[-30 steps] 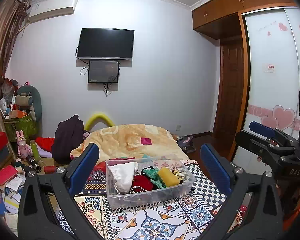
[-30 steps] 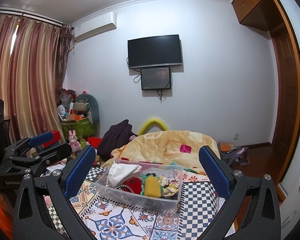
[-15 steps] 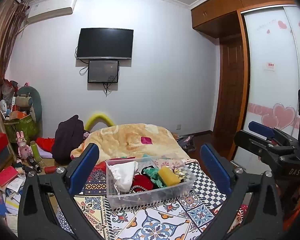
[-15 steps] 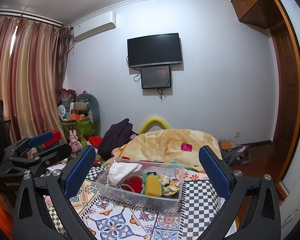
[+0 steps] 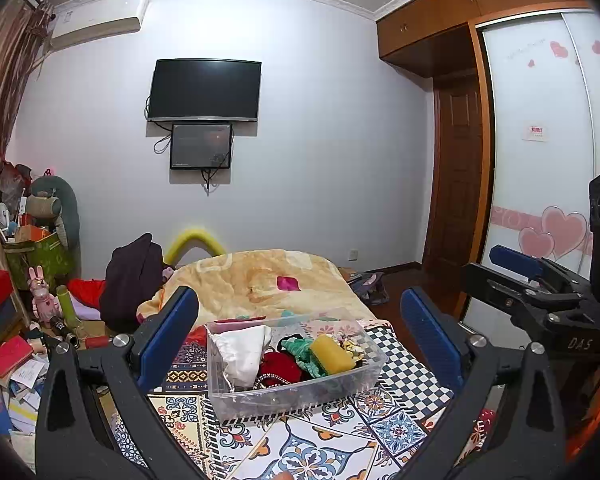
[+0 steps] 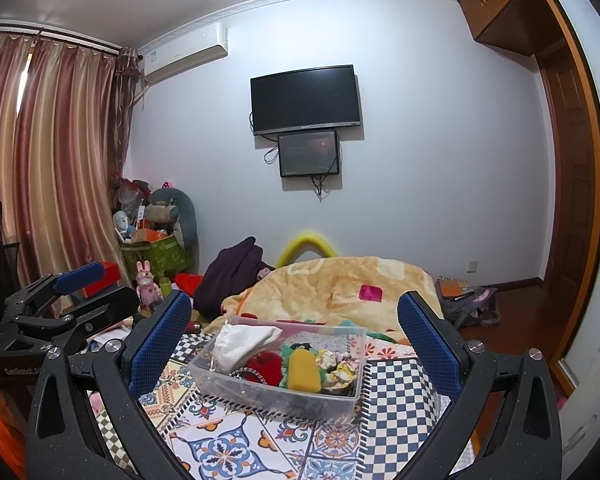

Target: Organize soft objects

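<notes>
Soft objects: a white cloth pouch (image 5: pixel 244 354), a red fabric piece (image 5: pixel 278 364), a green scrunchie (image 5: pixel 300 350) and a yellow sponge block (image 5: pixel 332 354) are lying in the clear plastic bin (image 5: pixel 292 394).
Bin place: sitting on the patterned bed cover (image 5: pixel 312 452), near its far edge.
Left hand-held gripper (image 5: pixel 298 342): hanging with jaws apart, empty.
Right hand-held gripper (image 6: pixel 296 342): likewise spread, empty.
Key relation: bin is lying straight ahead and below both, long axis crosswise; neither looks clearly nearer.

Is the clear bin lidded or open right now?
Open: the clear bin has no lid, and the white cloth and yellow sponge show above its rim.
</notes>
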